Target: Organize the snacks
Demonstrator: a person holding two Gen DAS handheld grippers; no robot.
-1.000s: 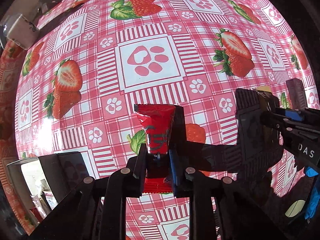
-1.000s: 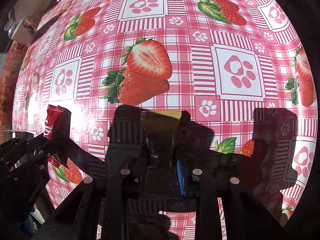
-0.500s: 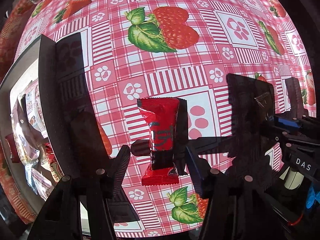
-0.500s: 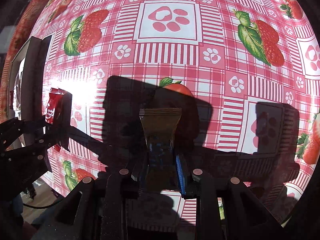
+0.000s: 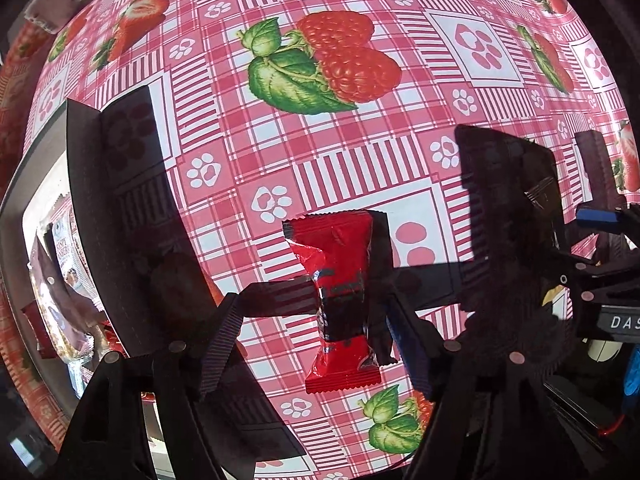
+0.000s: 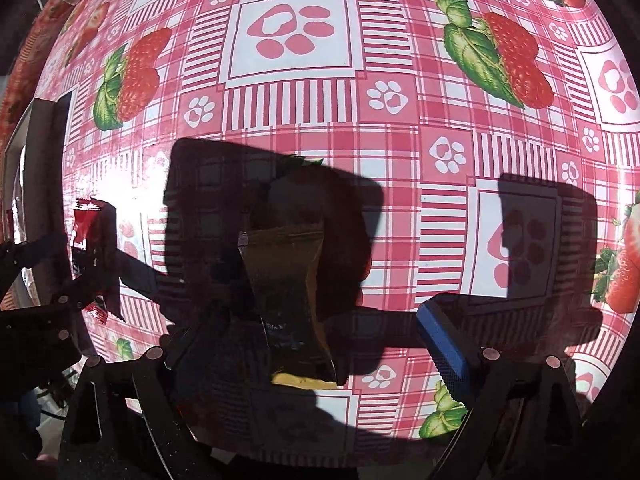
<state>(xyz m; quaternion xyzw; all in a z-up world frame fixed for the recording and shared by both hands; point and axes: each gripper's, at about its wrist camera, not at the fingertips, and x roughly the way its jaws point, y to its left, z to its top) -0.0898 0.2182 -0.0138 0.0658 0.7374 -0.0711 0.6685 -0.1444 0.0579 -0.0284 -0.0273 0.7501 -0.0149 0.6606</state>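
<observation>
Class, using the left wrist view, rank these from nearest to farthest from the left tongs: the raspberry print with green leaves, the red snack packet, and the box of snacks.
1. Red snack packet: between the open fingers of the left tongs, touching neither.
2. Box of snacks: off to the left edge.
3. Raspberry print: far up the tablecloth, above centre.

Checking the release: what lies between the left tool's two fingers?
The red snack packet lies between them on the tablecloth, both fingers clear of it; the jaws have just been opening. Left wrist view.
</observation>
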